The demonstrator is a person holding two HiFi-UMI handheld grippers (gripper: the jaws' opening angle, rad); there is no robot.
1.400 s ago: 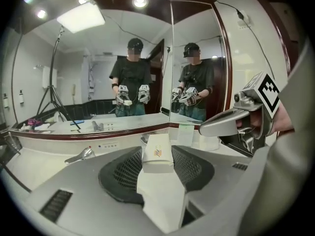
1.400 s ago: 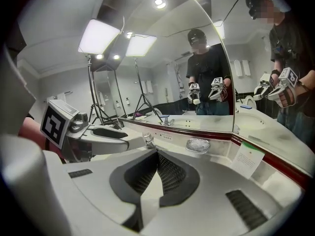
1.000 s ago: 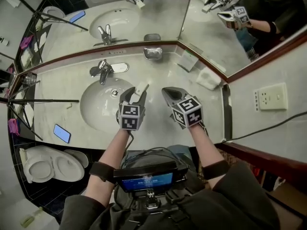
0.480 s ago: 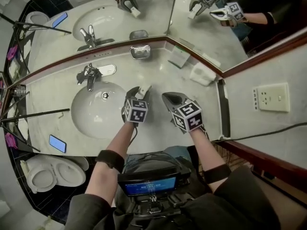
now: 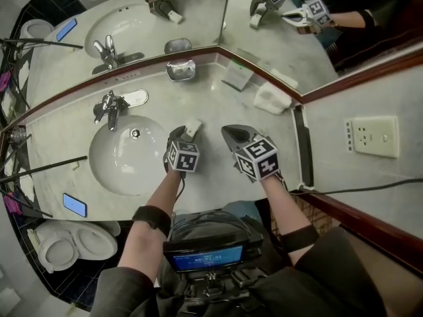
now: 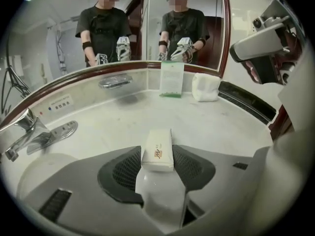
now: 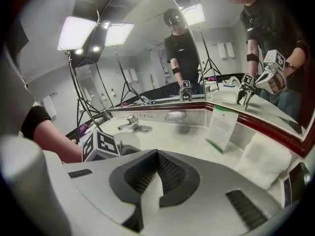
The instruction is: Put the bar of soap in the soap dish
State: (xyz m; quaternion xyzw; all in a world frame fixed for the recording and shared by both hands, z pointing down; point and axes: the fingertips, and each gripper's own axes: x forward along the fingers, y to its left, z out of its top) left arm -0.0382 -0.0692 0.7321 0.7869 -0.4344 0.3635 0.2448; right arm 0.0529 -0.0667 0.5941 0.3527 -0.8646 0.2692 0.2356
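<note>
At the far left of the head view, a blue-screened phone [image 5: 74,204] lies flat on the marble counter [image 5: 66,144], near its front edge. Behind the oval sink basin [image 5: 125,157] stands a chrome faucet [image 5: 109,107]. Further right, at the foot of the mirror [image 5: 192,12], the metal soap dish [image 5: 180,70] sits against the back wall; the left gripper view shows it ahead and a little to the left [image 6: 114,81].

The left gripper [image 5: 184,135] hangs low over the counter, just right of the basin's rim and pointing steeply down. Its jaws stand partly apart, both pads pressed against the long sides of the pale bar of soap [image 6: 157,150], which pokes out past the fingertips toward the back wall [image 5: 192,127]. The soap is well apart from the dish.

Just beside it, the right gripper [image 5: 230,135] hovers over bare counter with its jaws fully together and nothing between them, as its own view confirms [image 7: 156,168].

Right of the dish, a green-edged printed card [image 5: 236,76] stands upright by the mirror corner, with a folded white towel [image 5: 271,99] lying near it. On the right wall is a white wall socket [image 5: 372,136].
</note>
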